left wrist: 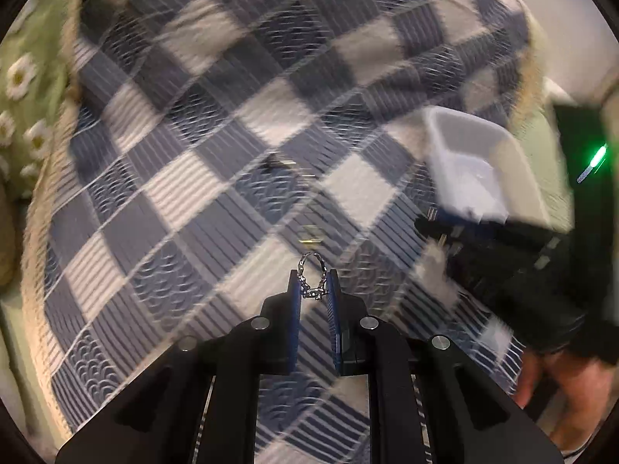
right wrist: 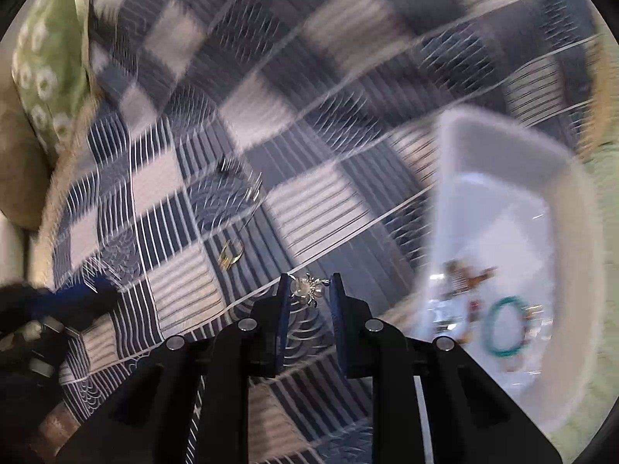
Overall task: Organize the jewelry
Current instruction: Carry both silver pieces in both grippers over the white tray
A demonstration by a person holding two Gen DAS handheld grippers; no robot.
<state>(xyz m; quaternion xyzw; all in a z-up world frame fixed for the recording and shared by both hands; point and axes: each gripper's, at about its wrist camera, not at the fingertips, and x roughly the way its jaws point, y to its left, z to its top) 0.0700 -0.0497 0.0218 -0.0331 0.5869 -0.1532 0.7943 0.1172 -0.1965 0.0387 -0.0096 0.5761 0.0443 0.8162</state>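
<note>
Between the blue pads of the left tongs (left wrist: 312,284) sits a silver chain-like ring (left wrist: 312,276), pinched from both sides, with the pads closed on it and its loop standing up past the tips. The right tongs (right wrist: 309,290) grip in the same way a small silver piece with pearl-like beads (right wrist: 307,288), the two fingers narrowed onto it. Both tongs hang over a quilt (left wrist: 201,178) with blue and white checks, which is blurred in both views. On the quilt lies a small gold ring (right wrist: 231,256), near the right tongs and apart from them, and farther away a thin silver piece (right wrist: 247,189) that I cannot make out well. To the right stands a white tray (right wrist: 568,178); inside it are a teal ring (right wrist: 505,326) and some other small pieces, too blurred to name. No writing or brand can be read anywhere. A green cloth with daisies (left wrist: 23,77) shows at the left edge.
</note>
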